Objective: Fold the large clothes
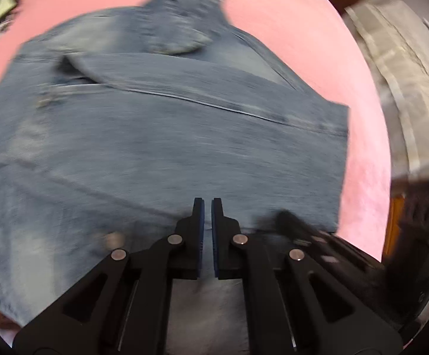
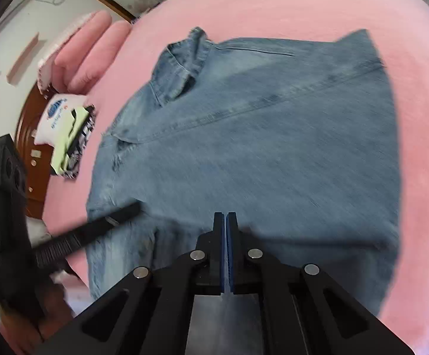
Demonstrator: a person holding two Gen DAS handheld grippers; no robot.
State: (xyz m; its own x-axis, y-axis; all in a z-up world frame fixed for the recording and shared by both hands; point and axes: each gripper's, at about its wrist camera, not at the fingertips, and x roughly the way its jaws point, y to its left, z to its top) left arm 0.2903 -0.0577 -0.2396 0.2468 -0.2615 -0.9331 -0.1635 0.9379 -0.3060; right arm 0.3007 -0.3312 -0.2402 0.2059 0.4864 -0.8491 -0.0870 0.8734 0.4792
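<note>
Overhead, both grippers hung above a denim jacket (image 2: 244, 136) spread flat on a pink sheet (image 2: 288, 6), its collar (image 2: 184, 59) at the far edge and a sleeve folded across the body. The left gripper (image 1: 207, 204) had its blue-padded fingers (image 1: 200, 236) nearly together with only a thin slit between them and nothing in it. The right gripper (image 2: 225, 217) was likewise closed, its pads (image 2: 229, 254) almost touching and empty. Each gripper showed blurred at the edge of the other's view.

Writing was scarce. A white bag (image 2: 57, 115) at the sheet's left edge carried a blue oval logo with small print, too blurred to read. A pale green item (image 2: 72, 136) and something with a dark pattern lay against the bag; whether they were inside it I could not tell. Pink pillows (image 2: 93, 47) lay beyond, near a white wall.
</note>
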